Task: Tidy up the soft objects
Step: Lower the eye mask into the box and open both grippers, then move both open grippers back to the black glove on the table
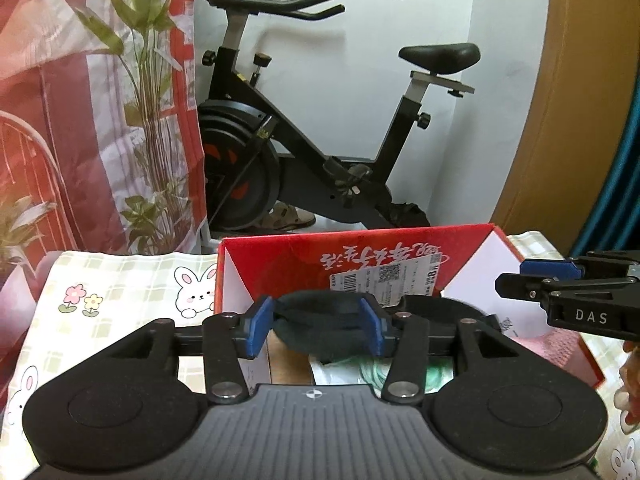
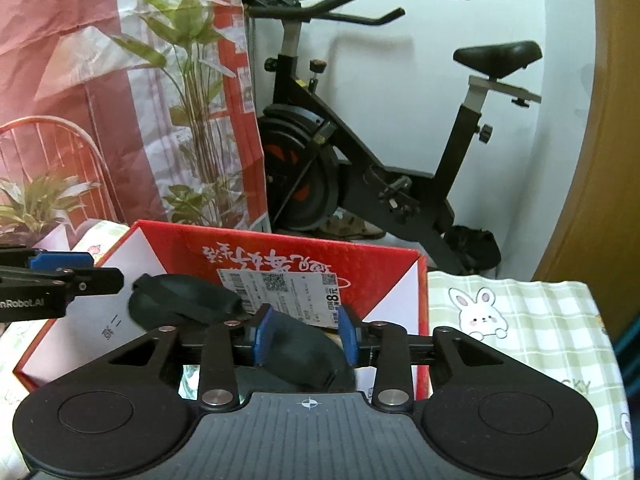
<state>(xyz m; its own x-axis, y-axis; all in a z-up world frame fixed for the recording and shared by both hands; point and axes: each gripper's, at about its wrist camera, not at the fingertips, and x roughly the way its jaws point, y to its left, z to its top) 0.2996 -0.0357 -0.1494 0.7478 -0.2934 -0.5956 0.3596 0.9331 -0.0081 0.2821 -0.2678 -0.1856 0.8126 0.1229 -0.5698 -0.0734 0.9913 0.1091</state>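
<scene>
A red cardboard box stands open on the table, a white shipping label on its back wall. Inside it lies a black soft cloth piece, shaped like a sleep mask. My left gripper hovers over one end of it, jaws parted, blue pads on either side of the cloth and not squeezing it. My right gripper is parted around the other end in the same way. Each gripper shows from the side in the other's view: the right gripper, the left gripper.
The box rests on a checked tablecloth with bunny prints. A green-white item and something pink also lie in the box. Behind stand an exercise bike, a plant-print curtain and a wooden panel.
</scene>
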